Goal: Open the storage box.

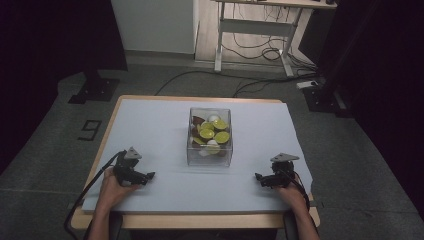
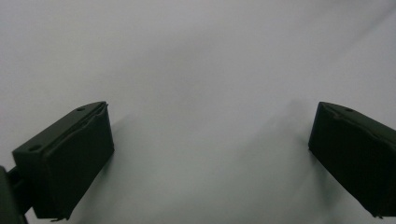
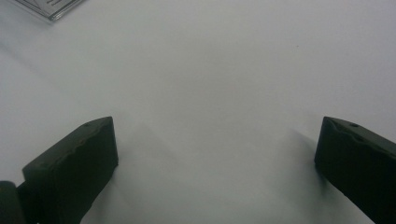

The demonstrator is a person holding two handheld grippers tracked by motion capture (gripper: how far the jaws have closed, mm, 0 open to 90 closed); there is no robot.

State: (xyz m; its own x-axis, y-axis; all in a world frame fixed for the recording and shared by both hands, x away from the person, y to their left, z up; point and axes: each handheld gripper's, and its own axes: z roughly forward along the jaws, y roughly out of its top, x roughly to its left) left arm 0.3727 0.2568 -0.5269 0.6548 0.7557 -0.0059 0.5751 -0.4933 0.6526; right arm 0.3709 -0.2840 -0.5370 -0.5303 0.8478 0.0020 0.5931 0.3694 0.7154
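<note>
A clear plastic box (image 1: 210,136) stands in the middle of the pale grey mat (image 1: 150,125); it holds several lime-green, brown and white pieces. My left gripper (image 1: 149,176) rests low on the mat at the front left, jaws pointing toward the centre. In the left gripper view the left gripper (image 2: 210,140) is open, with bare mat between its jaws. My right gripper (image 1: 258,177) sits at the front right, pointing inward. The right gripper view shows the right gripper (image 3: 217,149) open and empty, with a corner of the clear box (image 3: 51,8) at the top left.
The mat covers a wooden table (image 1: 200,220) whose edge shows at the front. Behind the table, on the dark floor, lie cables (image 1: 250,50) and the white frame of a desk (image 1: 255,30). A black stand base (image 1: 95,87) sits at the far left.
</note>
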